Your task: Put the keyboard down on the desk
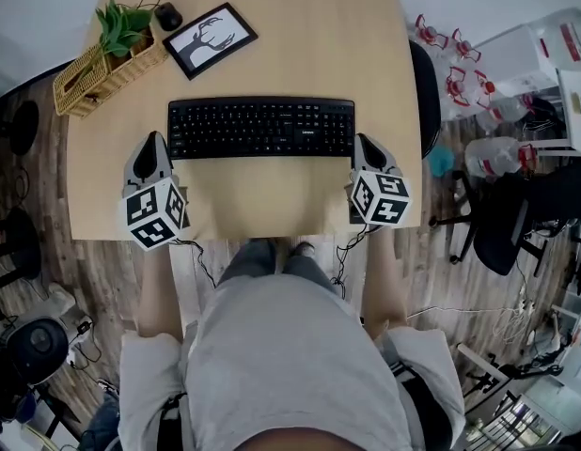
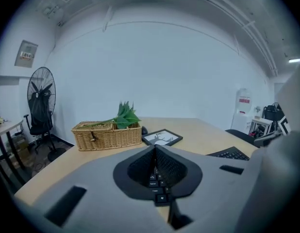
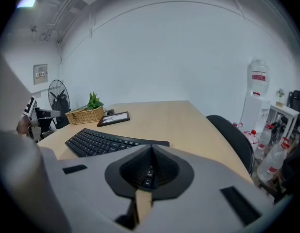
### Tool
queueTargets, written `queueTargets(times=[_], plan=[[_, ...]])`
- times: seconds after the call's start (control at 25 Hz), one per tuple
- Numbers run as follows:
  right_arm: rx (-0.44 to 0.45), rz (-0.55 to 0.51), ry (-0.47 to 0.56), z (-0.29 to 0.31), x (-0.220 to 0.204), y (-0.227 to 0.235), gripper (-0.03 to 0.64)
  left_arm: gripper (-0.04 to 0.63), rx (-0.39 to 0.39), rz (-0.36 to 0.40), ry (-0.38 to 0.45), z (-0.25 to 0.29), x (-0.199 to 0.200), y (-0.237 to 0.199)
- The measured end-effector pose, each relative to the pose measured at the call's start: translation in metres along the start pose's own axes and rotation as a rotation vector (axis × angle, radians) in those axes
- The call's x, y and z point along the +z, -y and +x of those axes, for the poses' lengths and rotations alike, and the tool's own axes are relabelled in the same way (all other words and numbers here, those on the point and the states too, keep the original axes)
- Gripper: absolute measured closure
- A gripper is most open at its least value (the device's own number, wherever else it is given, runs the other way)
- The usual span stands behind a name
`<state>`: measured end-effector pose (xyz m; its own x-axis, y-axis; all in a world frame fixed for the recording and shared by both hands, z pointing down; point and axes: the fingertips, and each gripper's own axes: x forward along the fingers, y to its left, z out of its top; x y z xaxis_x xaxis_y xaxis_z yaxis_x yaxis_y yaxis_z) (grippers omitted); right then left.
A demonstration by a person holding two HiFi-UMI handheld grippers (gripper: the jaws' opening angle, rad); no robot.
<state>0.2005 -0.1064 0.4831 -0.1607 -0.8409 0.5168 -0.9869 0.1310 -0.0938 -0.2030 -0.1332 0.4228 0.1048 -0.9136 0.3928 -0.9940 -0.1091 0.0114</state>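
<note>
Head view, keyboard: the keyboard (image 1: 260, 128) lies flat on the counter (image 1: 272, 45), square to the person, so it looks already set down.
Head view, jaws: the left gripper (image 1: 155, 141) sits just beside the keyboard's left end and the right gripper (image 1: 366, 143) just beside its right end. Neither is on the keyboard.
Head view, risk: a sideways nudge from either gripper would likely skew the keyboard. A push away from the person would drive it toward the picture frame (image 1: 211, 38) and the basket (image 1: 93, 73).
Left gripper view, jaws: pressed together at the tips, with nothing pinched between them.
Left gripper view, surroundings: the keyboard (image 2: 230, 154) shows off to the right, and the basket and picture frame stand ahead.
Left gripper view, risk: with the jaws together, any try at a grip would only bump the keyboard's edge, so they need to spread first.
Right gripper view, jaws: pressed together and empty.
Right gripper view, surroundings: the keyboard (image 3: 99, 142) lies to the left and bare counter runs ahead, with a chair (image 3: 232, 140) past its right edge.
Right gripper view, risk: lifting one end alone would probably tilt the keyboard and let it slide. Dragging it right brings it nearer the counter's edge.
</note>
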Motion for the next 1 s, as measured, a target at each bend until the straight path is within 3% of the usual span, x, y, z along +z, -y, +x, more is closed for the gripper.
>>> queueTargets(times=[1.0], plan=[[0.201,-0.076,0.305,-0.139,0.069,-0.028,0.603,0.586,0.025,0.047,0.24,-0.155,0.055,0.074]])
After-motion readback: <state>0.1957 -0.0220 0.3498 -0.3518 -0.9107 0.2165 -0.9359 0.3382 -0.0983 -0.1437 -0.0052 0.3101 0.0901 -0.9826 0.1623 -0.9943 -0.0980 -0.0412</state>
